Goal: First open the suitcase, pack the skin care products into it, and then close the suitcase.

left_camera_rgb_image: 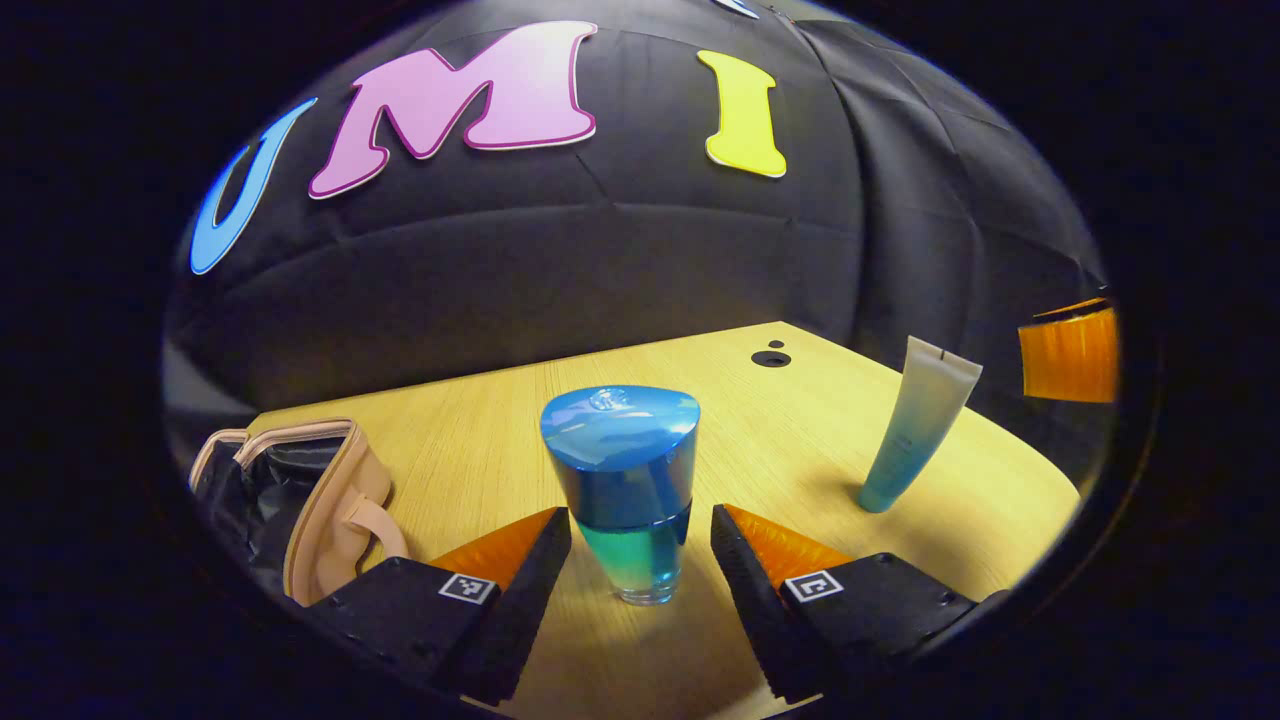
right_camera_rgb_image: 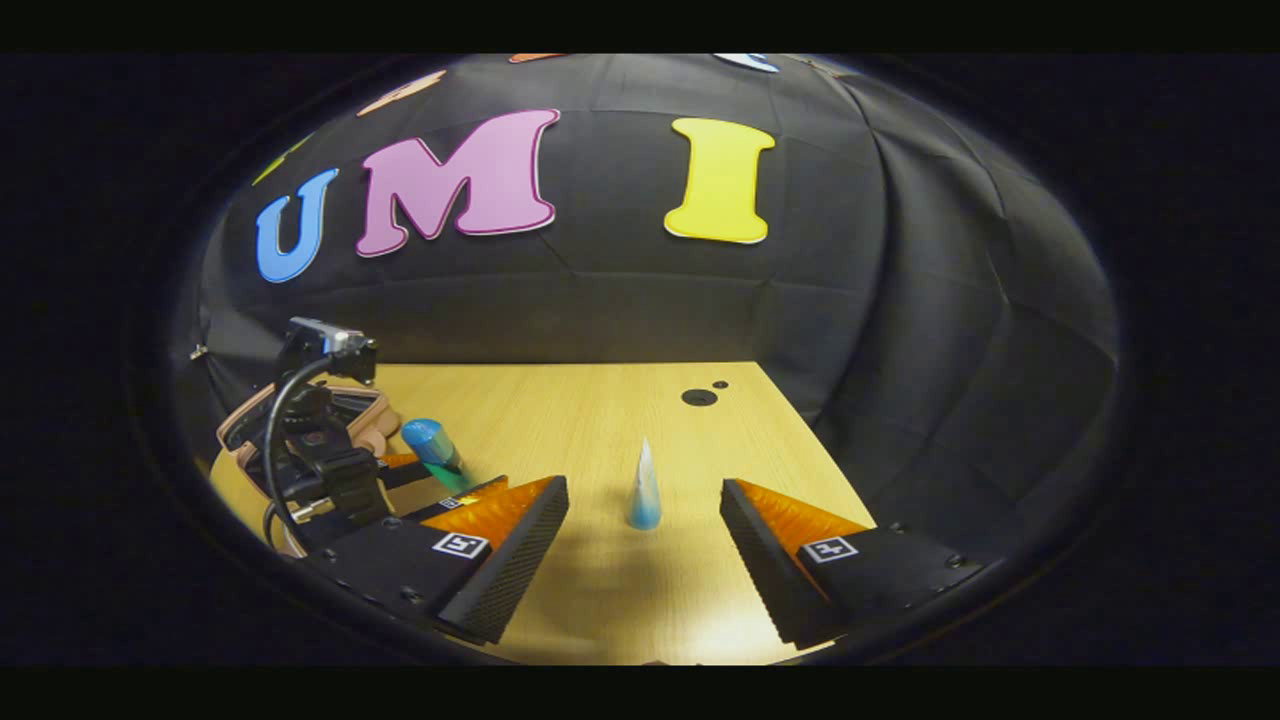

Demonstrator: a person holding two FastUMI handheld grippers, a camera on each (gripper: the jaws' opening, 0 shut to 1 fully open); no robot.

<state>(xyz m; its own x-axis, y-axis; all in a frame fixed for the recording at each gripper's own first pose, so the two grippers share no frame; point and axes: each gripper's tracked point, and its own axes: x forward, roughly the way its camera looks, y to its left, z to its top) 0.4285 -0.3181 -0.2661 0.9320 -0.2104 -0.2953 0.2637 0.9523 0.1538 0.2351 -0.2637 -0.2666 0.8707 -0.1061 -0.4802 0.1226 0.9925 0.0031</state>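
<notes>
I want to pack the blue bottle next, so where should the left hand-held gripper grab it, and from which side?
Grip the blue bottle on its clear lower body, below the wide cap, coming in level from the front as the left hand-held gripper already faces it. It stands upright between the open fingers, and the cap flares outward, so it would probably slip there.

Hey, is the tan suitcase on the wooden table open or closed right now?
Open. In the left gripper view the tan fabric suitcase has its flap pulled aside, showing the black lining inside.

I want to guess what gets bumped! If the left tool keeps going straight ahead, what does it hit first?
Probably the blue-capped glass bottle, standing upright between the open left tool's fingers.
</notes>
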